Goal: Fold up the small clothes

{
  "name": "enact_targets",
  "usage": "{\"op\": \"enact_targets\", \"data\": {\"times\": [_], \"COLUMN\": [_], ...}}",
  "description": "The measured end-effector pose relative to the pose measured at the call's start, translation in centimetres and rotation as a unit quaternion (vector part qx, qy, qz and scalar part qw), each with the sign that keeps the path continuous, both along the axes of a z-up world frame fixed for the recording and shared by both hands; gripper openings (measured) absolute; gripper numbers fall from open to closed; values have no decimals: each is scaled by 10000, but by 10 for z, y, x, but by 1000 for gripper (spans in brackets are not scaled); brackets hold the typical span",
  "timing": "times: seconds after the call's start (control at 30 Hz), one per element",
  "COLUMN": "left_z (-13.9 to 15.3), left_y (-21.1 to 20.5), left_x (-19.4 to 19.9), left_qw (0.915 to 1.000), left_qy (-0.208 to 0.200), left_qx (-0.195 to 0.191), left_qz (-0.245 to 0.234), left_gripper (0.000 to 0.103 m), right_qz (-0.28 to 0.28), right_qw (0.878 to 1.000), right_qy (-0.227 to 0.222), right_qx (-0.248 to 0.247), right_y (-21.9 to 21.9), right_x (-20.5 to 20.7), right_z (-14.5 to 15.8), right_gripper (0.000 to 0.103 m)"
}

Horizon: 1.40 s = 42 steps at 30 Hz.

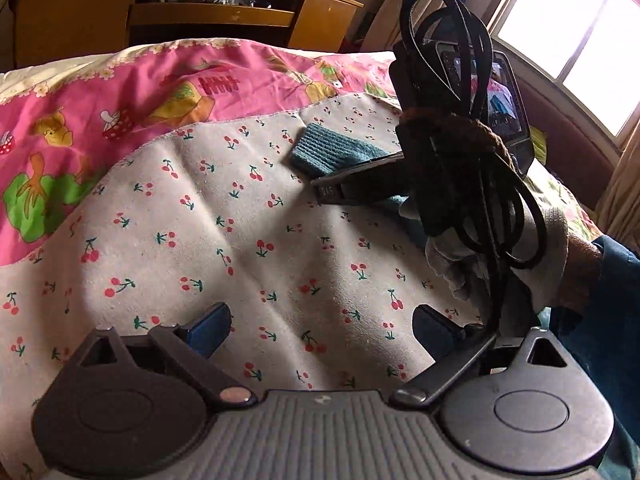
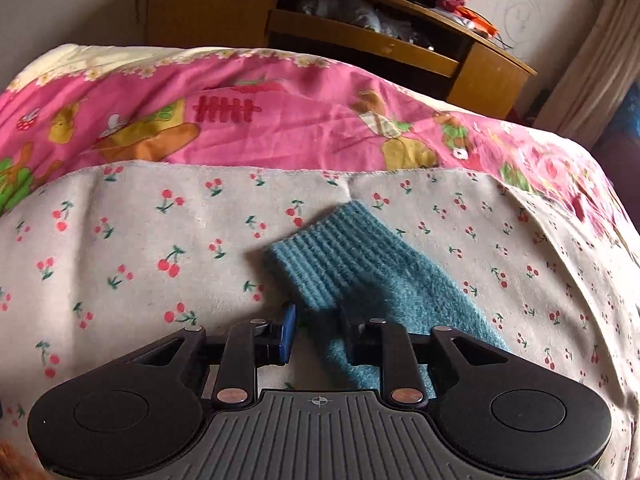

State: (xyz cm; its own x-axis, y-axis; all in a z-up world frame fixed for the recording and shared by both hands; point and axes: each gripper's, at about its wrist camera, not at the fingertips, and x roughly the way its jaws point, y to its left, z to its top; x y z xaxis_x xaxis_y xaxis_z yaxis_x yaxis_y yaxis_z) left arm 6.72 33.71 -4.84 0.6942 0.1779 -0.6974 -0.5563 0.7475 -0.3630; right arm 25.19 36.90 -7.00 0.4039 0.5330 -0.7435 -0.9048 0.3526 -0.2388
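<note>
Right tongs grip one teal sock near its middle, pads pressed on the fabric; the ribbed cuff juts ahead over a cherry-print cloth spread on the bed. Left tongs stand wide open with nothing between them, hovering above bare cloth (plenty of free room here). Beyond the cloth's far edge lies a pink cartoon bedsheet. One wooden desk stands behind the bed, its open shelf holding clutter too blurred to name.
</note>
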Motion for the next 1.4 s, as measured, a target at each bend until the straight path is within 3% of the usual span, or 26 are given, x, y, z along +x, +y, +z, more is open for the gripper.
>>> {"op": "enact_targets", "data": {"times": [0.07, 0.2, 0.3, 0.5, 0.67, 0.73, 0.8, 0.9, 0.97, 1.03, 1.13, 1.2, 1.4], "left_z": [0, 8, 19, 53, 84, 91, 93, 81, 69, 55, 41, 39, 43], "left_y": [-1, -8, -17, -62, -122, -152, -181, -227, -254, -279, -298, -306, -314], "left_x": [1, 0, -1, 24, 53, 65, 78, 99, 111, 121, 123, 124, 134], "left_qw": [10000, 9999, 9996, 9935, 9785, 9700, 9607, 9459, 9367, 9258, 9155, 9123, 9139], "left_qy": [-2, -63, -198, -521, -808, -875, -877, -721, -502, -225, 111, 260, 456], "left_qx": [5, 109, 163, 398, 749, 883, 974, 1007, 1129, 1282, 1404, 1572, 1774], "left_qz": [8, -26, -135, -931, -1746, -2090, -2447, -2999, -3278, -3550, -3769, -3773, -3622], "left_gripper": [103, 103, 103, 103, 103, 103, 103, 103, 103, 103, 103, 103, 103], "right_qz": [-142, -542, -981, -1923, -3012, -3495, -4122, -5037, -5482, -5655, -5599, -5501, -5250], "right_qw": [9999, 9953, 9817, 9423, 8861, 8592, 8239, 7703, 7550, 7355, 7223, 7153, 7057], "right_qy": [53, 390, 790, 879, 774, 696, 705, 1010, 1130, 1570, 1747, 1905, 2132], "right_qx": [84, 708, 1428, 2596, 3436, 3671, 3824, 3777, 3416, 3385, 3665, 3866, 4254], "right_y": [-3, -38, -89, -233, -383, -440, -498, -567, -592, -609, -622, -627, -641], "right_x": [2, 11, 24, 35, 24, 13, 5, 5, 7, 7, -3, -3, -1], "right_z": [5, 41, 83, 162, 187, 181, 159, 102, 61, 28, 6, -1, -5], "right_gripper": [7, 5, 5, 5, 4, 4, 4, 4, 4, 5, 5, 11, 15]}}
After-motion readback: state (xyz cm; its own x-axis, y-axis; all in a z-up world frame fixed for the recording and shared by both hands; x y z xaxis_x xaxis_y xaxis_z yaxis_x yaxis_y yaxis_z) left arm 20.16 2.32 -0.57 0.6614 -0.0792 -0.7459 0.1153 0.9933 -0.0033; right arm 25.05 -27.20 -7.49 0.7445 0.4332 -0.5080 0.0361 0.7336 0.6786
